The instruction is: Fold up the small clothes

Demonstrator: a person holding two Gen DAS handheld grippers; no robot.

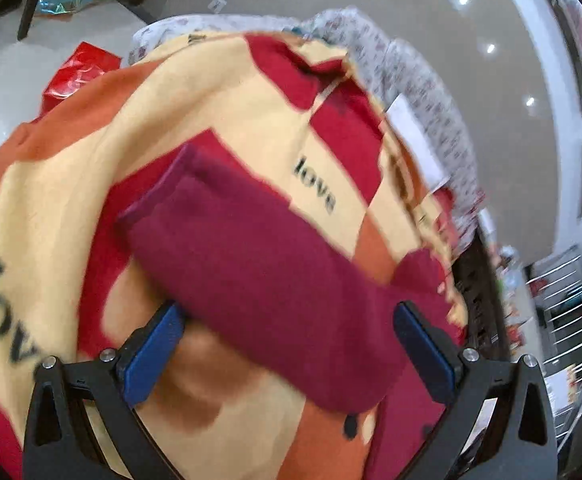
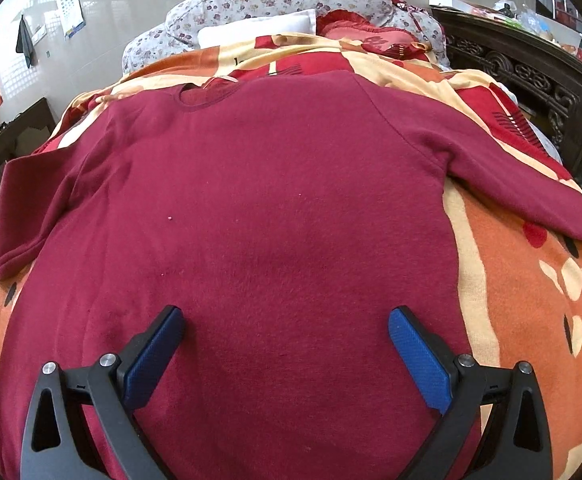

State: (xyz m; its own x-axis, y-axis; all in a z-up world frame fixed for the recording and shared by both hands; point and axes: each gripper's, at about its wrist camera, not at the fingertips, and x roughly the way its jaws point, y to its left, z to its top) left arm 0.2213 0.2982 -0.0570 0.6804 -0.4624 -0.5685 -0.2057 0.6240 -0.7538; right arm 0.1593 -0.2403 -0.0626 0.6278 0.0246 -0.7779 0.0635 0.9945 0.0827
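Both tools spread wide; shirt (image 2: 251, 200) beneath right tool (image 2: 287, 320).

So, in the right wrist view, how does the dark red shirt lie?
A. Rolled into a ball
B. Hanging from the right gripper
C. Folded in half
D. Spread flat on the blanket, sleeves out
D: the shirt lies flat on the blanket, sleeves out to both sides; the open right gripper holds nothing.

Bed's right blocked by carved cabinet (image 2: 531, 76), head by pillows (image 2: 259, 4); near edge free.
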